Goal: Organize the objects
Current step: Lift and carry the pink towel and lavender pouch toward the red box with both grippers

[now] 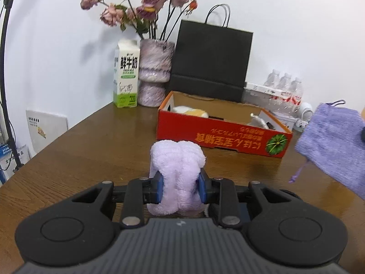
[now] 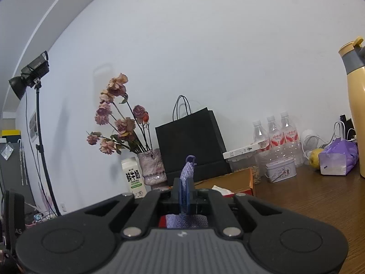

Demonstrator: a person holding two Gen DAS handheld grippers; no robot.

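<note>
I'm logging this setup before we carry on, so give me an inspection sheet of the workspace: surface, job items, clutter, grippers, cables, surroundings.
Surface: brown wooden table, glossy.
Job's things: fluffy lilac rolled towel; purple knitted drawstring pouch; open red cardboard box with some items inside.
Clutter: milk carton, mottled vase of dried roses, black paper bag, water bottles, small lilac tin, yellow flask.
Grippers: left gripper shut on the towel; right gripper shut on the pouch.
Cables: white cable by a small white fan.
Surroundings: white wall; studio light on stand.
</note>
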